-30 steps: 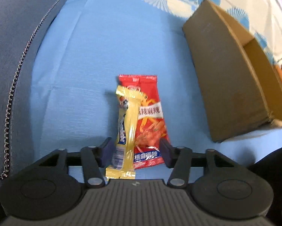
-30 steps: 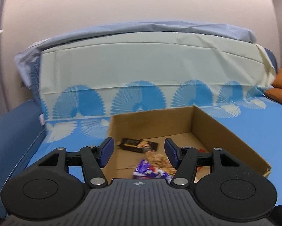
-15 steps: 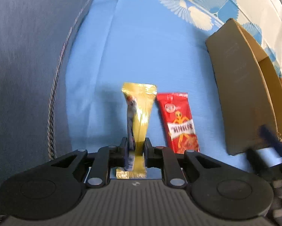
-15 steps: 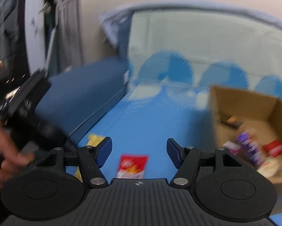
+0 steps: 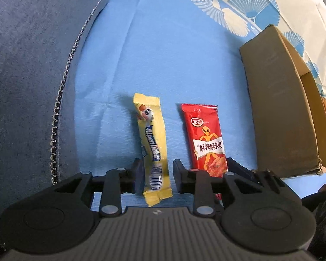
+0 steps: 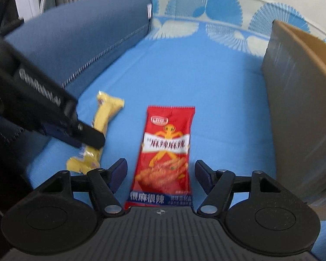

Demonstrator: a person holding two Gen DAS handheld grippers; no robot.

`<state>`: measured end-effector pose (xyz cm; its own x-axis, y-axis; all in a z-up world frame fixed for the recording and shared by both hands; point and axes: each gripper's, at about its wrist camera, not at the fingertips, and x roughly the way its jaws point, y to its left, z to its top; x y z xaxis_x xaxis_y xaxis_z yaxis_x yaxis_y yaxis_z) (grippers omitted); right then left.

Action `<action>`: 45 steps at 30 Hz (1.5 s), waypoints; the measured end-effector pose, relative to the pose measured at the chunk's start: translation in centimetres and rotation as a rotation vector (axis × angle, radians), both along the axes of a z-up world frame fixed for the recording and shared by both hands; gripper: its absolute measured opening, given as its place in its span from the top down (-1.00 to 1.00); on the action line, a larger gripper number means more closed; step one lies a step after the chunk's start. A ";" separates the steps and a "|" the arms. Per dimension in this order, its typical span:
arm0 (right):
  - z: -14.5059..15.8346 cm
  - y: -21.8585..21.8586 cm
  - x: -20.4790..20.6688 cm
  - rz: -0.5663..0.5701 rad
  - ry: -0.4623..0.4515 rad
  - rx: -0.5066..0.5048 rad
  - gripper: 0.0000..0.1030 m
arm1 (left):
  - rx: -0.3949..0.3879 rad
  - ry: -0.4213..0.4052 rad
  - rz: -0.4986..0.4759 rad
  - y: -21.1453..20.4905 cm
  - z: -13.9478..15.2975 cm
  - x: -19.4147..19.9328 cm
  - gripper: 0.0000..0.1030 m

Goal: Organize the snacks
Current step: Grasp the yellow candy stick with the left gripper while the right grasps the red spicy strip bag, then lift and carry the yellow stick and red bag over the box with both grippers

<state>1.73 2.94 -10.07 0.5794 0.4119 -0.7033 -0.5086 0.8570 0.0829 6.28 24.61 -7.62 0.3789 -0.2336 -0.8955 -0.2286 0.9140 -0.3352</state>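
A yellow Alpenliebe candy stick point(image 5: 153, 150) lies on the blue bedsheet, its near end between the fingers of my left gripper point(image 5: 156, 177), which are close on both sides of it. It also shows in the right wrist view point(image 6: 97, 134). A red spicy snack packet point(image 5: 207, 140) lies flat just right of it. In the right wrist view the red packet point(image 6: 166, 154) lies between the wide-open fingers of my right gripper point(image 6: 160, 171). The left gripper point(image 6: 84, 134) reaches in from the left over the yellow stick.
A brown cardboard box point(image 5: 280, 108) stands to the right of the snacks; it also shows in the right wrist view point(image 6: 302, 100). A dark blue padded bed edge point(image 5: 32, 65) with a zipper runs along the left. A patterned pillow point(image 6: 206, 10) lies behind.
My left gripper has pulled the yellow stick left, off the red packet, and its fingers have eased apart slightly. My right gripper swung away from the box and came down over the red packet.
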 end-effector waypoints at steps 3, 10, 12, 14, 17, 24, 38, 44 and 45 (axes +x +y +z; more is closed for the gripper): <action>-0.3 0.3 -0.2 0.005 -0.012 -0.023 -0.38 | 0.001 0.010 -0.007 -0.1 -0.4 0.3 0.34; -0.6 0.7 0.4 0.009 -0.025 -0.045 -0.30 | 0.016 0.020 -0.017 -0.2 -0.8 0.6 0.34; -0.6 0.6 0.4 0.011 -0.030 -0.046 -0.18 | 0.025 0.022 -0.021 -0.3 -0.9 0.6 0.34; -0.6 0.6 0.4 0.015 -0.035 -0.044 -0.05 | 0.037 0.023 -0.028 -0.5 -0.9 0.7 0.34; -0.5 0.5 0.3 0.019 -0.045 -0.047 0.03 | 0.059 0.023 -0.039 -0.9 -0.9 0.7 0.37; -0.1 -0.2 0.1 -0.024 -0.063 -0.034 0.09 | 0.079 0.005 -0.065 -1.5 -0.8 0.4 0.61; 2.8 -1.8 -0.6 -0.070 -0.126 -0.006 0.10 | 0.076 -0.087 -0.063 -1.0 0.4 -1.0 0.63; 7.5 -3.8 -1.3 -0.039 -0.231 0.060 0.10 | 0.071 -0.125 -0.076 -0.8 1.0 -1.8 0.63; 8.5 -4.4 -1.3 -0.034 -0.246 0.077 0.10 | 0.067 -0.131 -0.076 -0.8 1.1 -1.9 0.63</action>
<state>0.44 -1.46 -1.61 0.7434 0.4362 -0.5071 -0.4926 0.8698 0.0261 4.36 23.86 -6.54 0.4767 -0.2073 -0.8543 -0.1160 0.9485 -0.2948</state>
